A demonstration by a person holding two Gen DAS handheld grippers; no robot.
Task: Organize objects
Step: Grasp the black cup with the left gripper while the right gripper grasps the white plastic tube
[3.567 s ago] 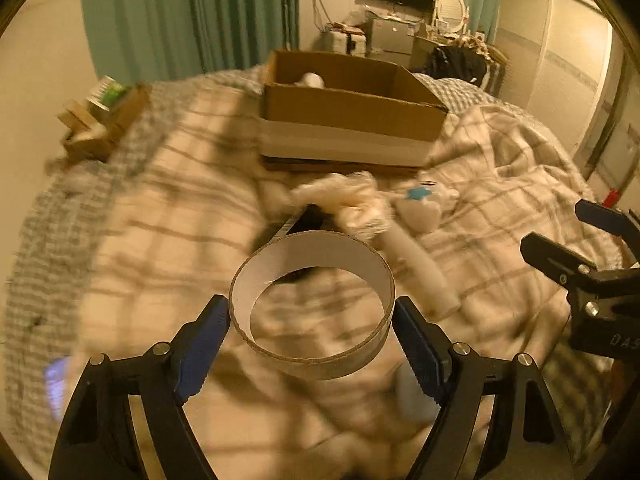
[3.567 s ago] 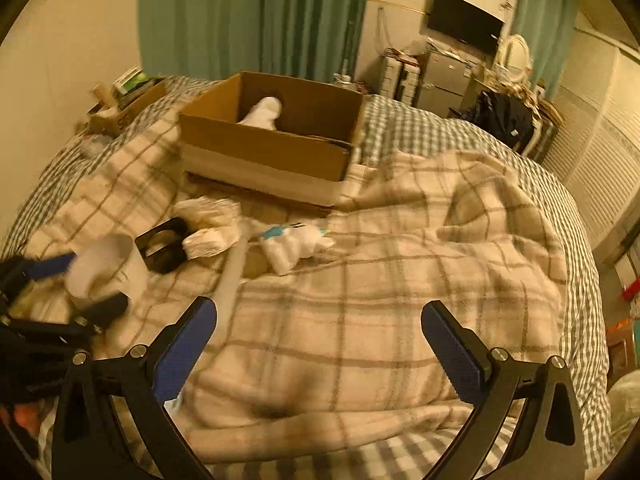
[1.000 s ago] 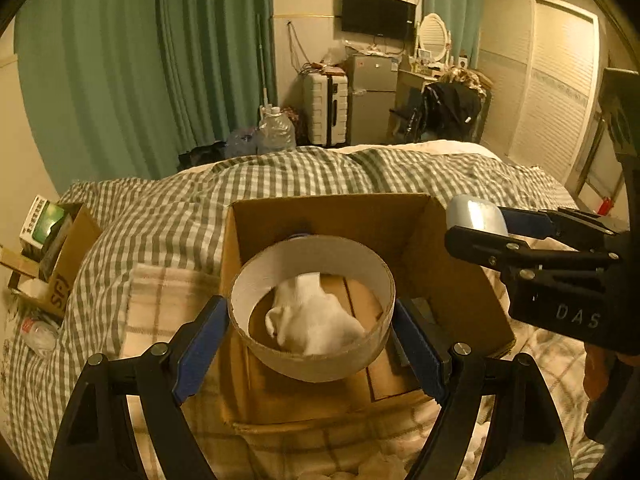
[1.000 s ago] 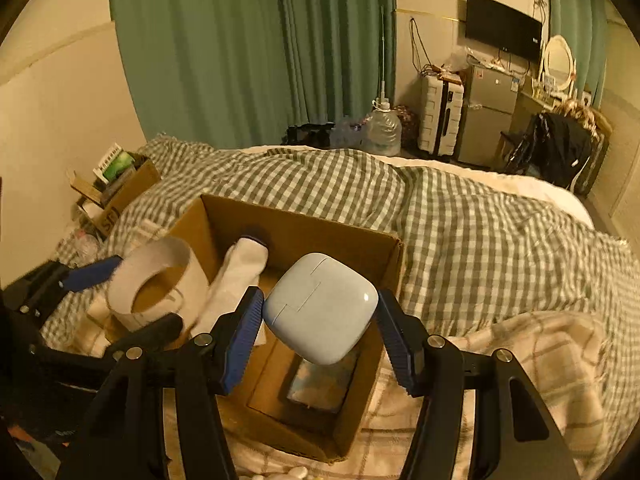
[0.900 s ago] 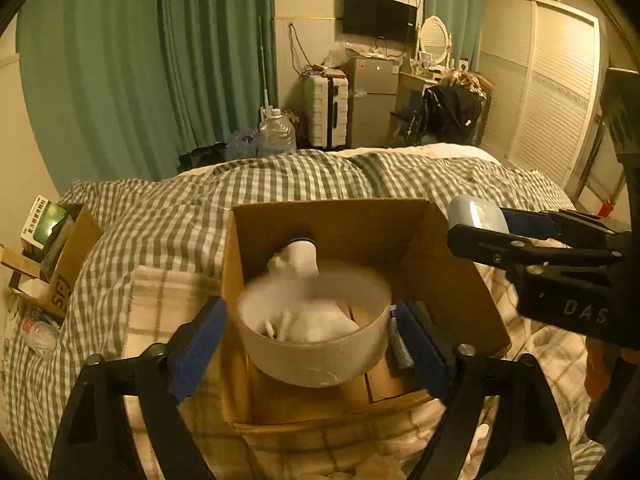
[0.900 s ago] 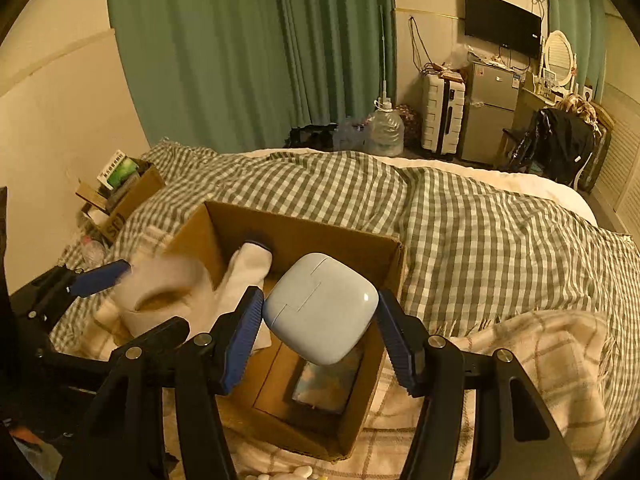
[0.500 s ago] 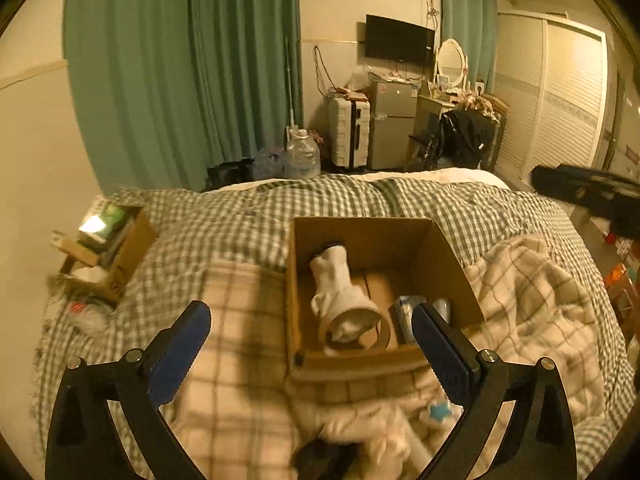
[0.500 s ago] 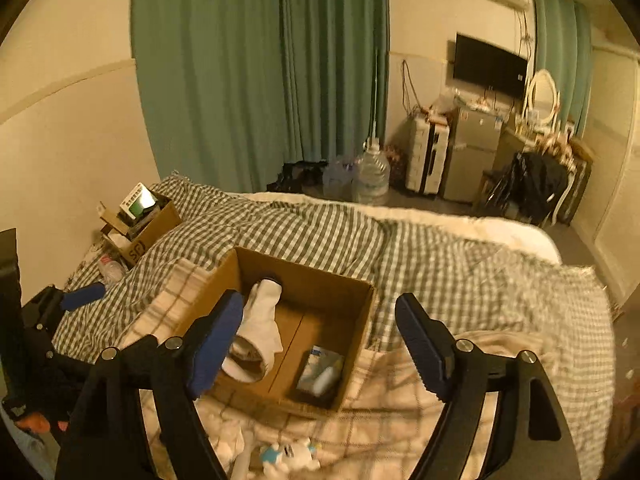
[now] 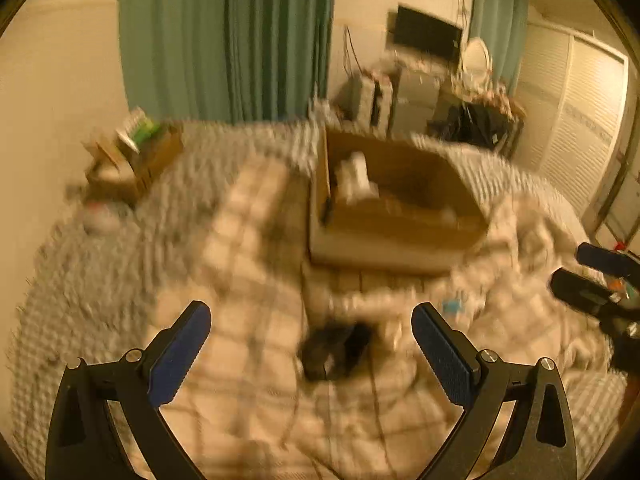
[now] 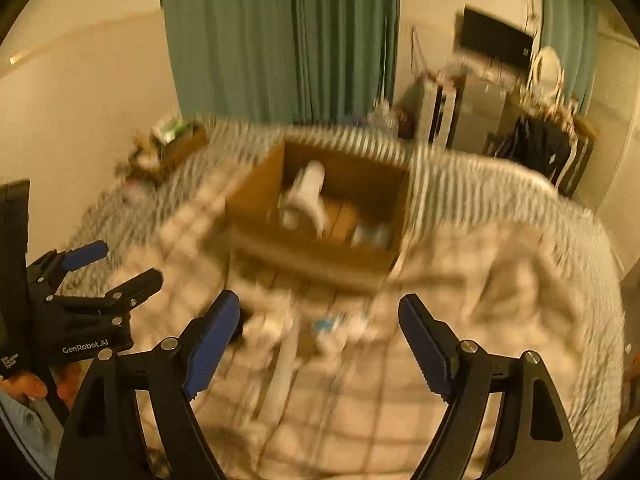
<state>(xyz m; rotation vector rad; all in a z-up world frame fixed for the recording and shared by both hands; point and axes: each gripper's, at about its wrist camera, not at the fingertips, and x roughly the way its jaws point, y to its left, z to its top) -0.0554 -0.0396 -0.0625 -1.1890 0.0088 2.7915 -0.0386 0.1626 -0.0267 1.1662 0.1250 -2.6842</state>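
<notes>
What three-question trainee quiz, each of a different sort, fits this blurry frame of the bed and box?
1. True or false: the left gripper is shut on a cardboard ring.
2. Where does the white rolled sock lie? A) on the blanket B) in the brown cardboard box C) in the right gripper
3. Fill in: the small black object lies on the plaid ____.

Key: 1 false, open and empty. 2 B. 3 blanket.

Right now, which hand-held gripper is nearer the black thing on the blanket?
Left. The left hand-held gripper is open with the black thing lying between its fingers' line; the right hand-held gripper points at the white items beside it.
</notes>
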